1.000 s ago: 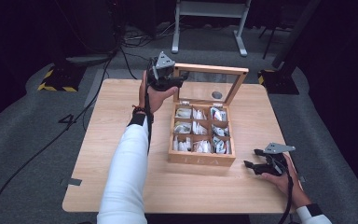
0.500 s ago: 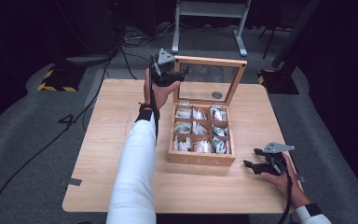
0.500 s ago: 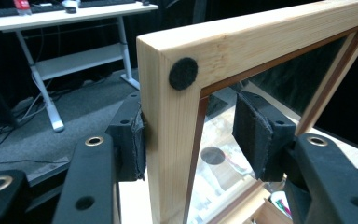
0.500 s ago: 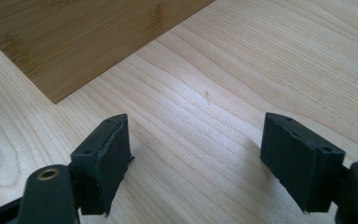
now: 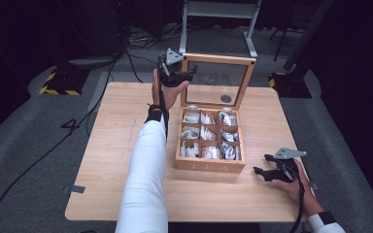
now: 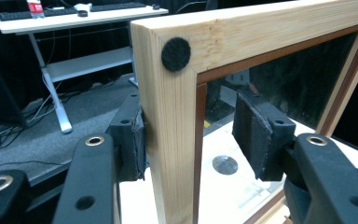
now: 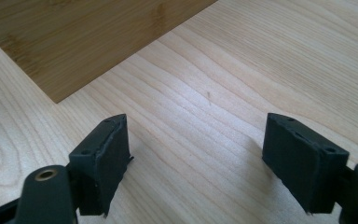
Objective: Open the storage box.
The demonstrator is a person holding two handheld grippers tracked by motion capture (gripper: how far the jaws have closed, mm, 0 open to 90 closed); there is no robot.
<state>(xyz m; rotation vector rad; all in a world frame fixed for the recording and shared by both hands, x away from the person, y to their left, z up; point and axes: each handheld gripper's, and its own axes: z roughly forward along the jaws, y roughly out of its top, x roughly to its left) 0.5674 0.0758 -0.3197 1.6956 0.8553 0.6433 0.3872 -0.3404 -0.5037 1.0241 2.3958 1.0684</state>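
A wooden box (image 5: 209,166) with several compartments of white packets sits mid-table, its glass lid (image 5: 218,58) standing up at the back. My left gripper (image 5: 182,76) is at the lid's top left corner. In the left gripper view the lid's wooden post (image 6: 172,116) stands between the jaws of the left gripper (image 6: 193,130). One pad (image 6: 137,140) touches the post's outer side, and the other pad (image 6: 251,135) stays apart in front of the glass. My right gripper (image 5: 263,165) rests open on the table right of the box, with bare tabletop between the jaws of the right gripper (image 7: 198,154).
A small round disc (image 5: 226,98) lies on the table behind the box, seen through the glass. The box's side (image 7: 88,37) lies just ahead of the right gripper. A white desk frame (image 5: 218,19) stands on the floor beyond the wooden table (image 5: 107,160), and cables run at the left.
The lid's top edge now sits higher in the picture and the lid looks more upright. My left gripper has shifted with it. The right gripper has stayed put.
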